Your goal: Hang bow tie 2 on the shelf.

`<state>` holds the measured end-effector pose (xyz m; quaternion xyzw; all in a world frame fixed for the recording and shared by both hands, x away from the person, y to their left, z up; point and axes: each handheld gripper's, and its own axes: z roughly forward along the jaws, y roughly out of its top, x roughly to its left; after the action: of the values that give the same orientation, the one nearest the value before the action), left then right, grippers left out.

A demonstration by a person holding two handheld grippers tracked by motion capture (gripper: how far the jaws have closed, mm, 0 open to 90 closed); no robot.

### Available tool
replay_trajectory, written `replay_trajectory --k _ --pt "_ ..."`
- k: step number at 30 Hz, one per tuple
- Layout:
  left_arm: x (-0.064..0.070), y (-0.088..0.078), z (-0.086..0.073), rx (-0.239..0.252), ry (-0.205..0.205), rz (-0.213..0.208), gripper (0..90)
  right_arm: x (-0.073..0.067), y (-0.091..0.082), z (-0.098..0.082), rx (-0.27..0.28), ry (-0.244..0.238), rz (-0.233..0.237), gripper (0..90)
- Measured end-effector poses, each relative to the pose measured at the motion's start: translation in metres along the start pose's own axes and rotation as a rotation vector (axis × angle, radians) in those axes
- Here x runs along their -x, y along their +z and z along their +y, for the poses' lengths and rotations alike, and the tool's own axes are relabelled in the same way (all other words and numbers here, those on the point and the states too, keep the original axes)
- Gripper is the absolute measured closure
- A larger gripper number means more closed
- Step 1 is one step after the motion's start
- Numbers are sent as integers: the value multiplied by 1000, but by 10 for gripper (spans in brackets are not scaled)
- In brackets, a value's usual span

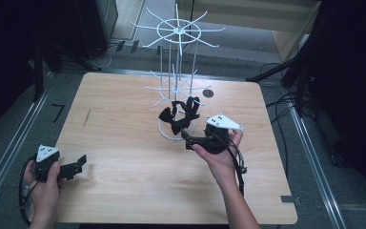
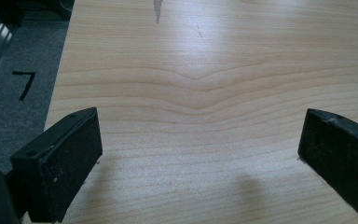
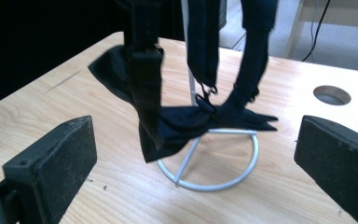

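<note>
A white wire display rack (image 1: pixel 176 32) with spoked tiers stands at the table's far middle. Black bow ties (image 1: pixel 178 114) hang by their straps from its lower tier, down to the base ring (image 1: pixel 167 135). My right gripper (image 1: pixel 187 140) is just right of that base, pointing at it, open and holding nothing. In the right gripper view the open gripper (image 3: pixel 196 154) faces a bow tie (image 3: pixel 186 122) draped over the base ring (image 3: pixel 242 175), a short way off. My left gripper (image 1: pixel 80 162) rests open at the table's near left, over bare wood (image 2: pixel 200 154).
The wooden table (image 1: pixel 124 143) has a round cable hole (image 1: pixel 208 93) behind the rack, which also appears as a hole (image 3: pixel 332 94) in the right gripper view. Black tape marks a "7" (image 1: pixel 57 112) on the grey floor at left. Dark stands and cables surround the table.
</note>
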<state>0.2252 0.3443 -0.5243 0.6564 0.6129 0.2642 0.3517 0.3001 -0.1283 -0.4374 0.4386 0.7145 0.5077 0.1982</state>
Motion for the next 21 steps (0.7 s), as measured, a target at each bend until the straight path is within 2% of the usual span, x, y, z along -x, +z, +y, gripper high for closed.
replay_trajectory --k 9,21 --pt "0 0 0 -2 -1 1 0 15 -8 -19 -21 12 -18 0" --pt "-1 0 0 -4 -2 2 0 27 -14 -45 -56 9 -30 0"
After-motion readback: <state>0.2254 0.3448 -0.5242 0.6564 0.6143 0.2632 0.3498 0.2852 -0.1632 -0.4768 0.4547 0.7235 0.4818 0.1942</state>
